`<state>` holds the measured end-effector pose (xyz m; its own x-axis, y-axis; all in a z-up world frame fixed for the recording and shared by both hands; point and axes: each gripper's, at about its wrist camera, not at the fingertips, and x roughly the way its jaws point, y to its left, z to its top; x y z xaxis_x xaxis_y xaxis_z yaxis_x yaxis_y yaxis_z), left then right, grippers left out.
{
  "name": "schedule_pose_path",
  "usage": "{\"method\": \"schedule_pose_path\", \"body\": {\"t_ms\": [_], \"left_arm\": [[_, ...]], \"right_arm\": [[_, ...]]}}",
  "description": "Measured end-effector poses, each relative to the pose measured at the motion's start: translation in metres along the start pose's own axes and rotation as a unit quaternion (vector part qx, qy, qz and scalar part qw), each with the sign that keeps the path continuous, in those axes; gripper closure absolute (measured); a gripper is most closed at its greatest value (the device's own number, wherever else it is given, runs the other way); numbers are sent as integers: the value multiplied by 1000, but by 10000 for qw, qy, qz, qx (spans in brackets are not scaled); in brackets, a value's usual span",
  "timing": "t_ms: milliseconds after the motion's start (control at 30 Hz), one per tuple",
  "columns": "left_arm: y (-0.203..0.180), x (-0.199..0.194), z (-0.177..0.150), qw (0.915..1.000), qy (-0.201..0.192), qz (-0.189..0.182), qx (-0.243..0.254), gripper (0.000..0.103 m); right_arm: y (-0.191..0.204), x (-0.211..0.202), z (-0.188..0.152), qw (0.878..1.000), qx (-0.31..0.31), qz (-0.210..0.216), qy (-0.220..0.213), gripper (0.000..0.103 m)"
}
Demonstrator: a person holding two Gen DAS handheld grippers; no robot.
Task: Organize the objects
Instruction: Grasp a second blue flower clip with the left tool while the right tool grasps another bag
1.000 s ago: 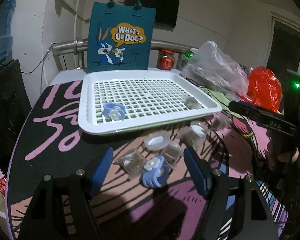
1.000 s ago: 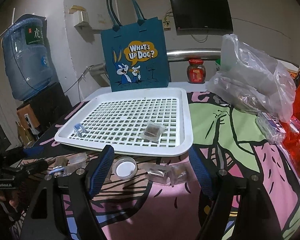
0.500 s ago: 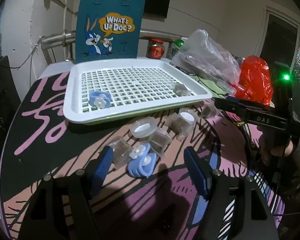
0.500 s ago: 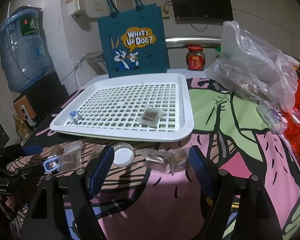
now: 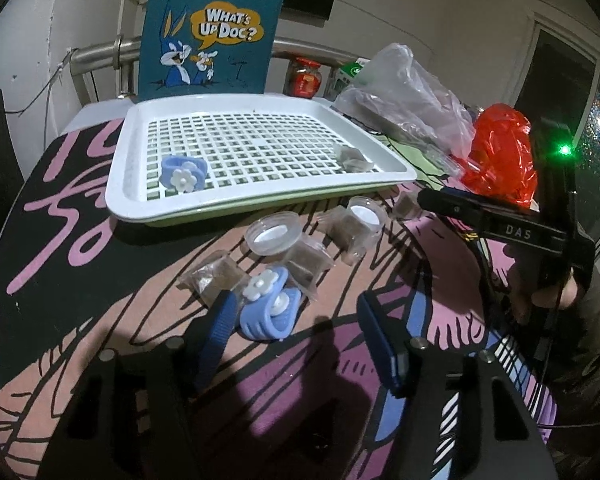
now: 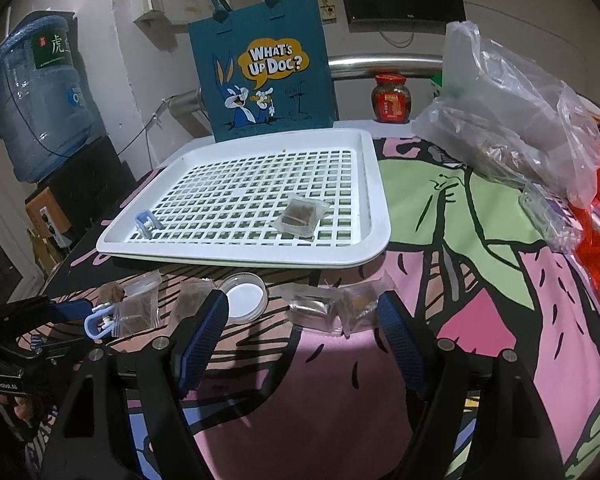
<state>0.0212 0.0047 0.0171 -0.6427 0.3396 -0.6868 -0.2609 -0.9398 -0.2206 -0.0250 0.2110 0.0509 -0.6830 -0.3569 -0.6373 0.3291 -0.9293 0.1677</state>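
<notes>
Your left claw [image 5: 296, 330] has just been closing around the blue clip [image 5: 267, 307], ungripped; pinch, then lift to the tray [image 5: 124, 184].

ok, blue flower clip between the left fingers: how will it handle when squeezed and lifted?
The blue flower clip looks like soft ribbed rubber, so it will probably give under the pads and grip well. It seems light, so it may skid on the cloth. The left gripper has just been closing, one pad beside the clip, the other apart. It overlaps a clear packet, which may drag along.
</notes>
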Motion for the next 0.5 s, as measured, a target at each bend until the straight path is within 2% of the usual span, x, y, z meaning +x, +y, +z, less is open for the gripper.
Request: {"method": "schedule_pose_path", "body": {"t_ms": [133, 433, 500], "left_arm": [[1, 3, 0, 9999, 84, -32, -48, 51], [5, 9, 0, 9995, 278, -80, -149, 52], [7, 11, 0, 9992, 332, -99, -205, 59]], "right_arm": [[2, 2, -1, 10000, -24, 23, 79, 26], [2, 6, -1, 9999, -29, 29, 167, 26], [1, 8, -1, 9998, 3, 36, 204, 26]]}}
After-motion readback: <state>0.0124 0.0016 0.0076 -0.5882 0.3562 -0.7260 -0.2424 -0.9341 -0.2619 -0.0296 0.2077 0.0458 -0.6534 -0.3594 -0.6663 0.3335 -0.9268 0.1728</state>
